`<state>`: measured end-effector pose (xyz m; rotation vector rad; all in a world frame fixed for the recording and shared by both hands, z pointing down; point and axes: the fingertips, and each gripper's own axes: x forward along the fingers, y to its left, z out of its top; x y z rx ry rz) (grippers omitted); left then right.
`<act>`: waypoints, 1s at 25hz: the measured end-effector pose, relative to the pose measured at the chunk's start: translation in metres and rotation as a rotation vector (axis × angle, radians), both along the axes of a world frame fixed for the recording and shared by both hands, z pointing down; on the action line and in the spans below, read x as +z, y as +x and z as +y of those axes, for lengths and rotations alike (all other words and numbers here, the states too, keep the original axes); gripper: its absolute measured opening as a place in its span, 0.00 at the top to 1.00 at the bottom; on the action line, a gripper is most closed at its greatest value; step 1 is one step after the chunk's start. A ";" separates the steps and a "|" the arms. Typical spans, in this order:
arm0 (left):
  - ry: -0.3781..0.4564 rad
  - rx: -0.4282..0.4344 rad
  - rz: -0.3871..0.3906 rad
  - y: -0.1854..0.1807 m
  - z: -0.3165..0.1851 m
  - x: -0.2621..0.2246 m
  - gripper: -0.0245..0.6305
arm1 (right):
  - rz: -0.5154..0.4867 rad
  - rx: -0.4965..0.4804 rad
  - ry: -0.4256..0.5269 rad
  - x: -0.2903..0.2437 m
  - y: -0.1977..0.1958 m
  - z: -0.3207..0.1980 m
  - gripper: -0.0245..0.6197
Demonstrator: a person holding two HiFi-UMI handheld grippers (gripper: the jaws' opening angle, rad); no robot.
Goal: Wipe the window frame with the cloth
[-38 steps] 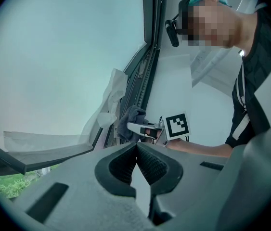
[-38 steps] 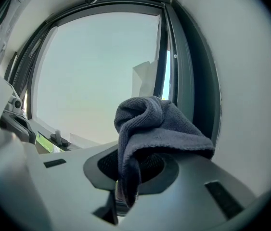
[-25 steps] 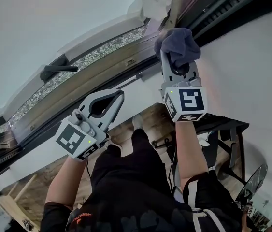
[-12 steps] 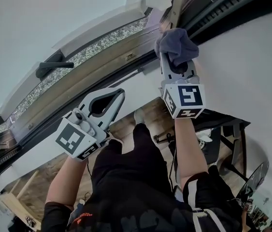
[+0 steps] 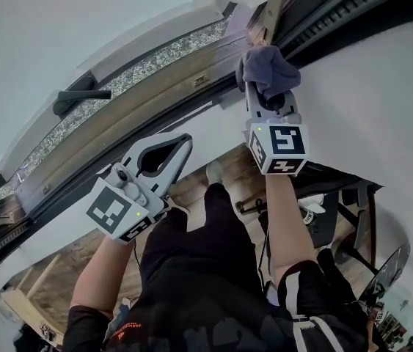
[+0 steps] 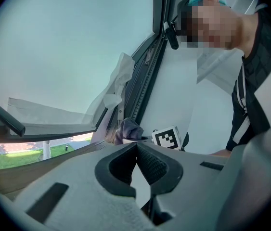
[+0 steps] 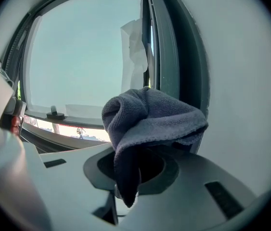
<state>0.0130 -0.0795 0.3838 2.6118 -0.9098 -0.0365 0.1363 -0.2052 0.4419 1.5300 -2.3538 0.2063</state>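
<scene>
Cloth (image 5: 269,66) at window frame (image 5: 155,101), upper right.
Clamped by the right gripper (image 5: 263,92), it seemingly touches the frame; the left gripper (image 5: 183,142) is closed, empty.

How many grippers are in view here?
2. The left gripper, shut and empty, is clear of the window frame; the right gripper, shut on the grey cloth, is at the frame's corner.
</scene>
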 end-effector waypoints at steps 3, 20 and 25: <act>-0.010 -0.002 0.000 0.000 0.002 0.004 0.93 | 0.016 0.013 -0.010 0.009 0.005 -0.001 0.88; -0.018 -0.033 0.012 -0.017 0.018 0.009 0.93 | 0.036 -0.026 -0.044 0.028 -0.019 0.015 0.88; -0.020 -0.058 0.018 -0.031 0.026 0.010 0.93 | 0.041 -0.068 -0.049 0.028 -0.040 0.027 0.88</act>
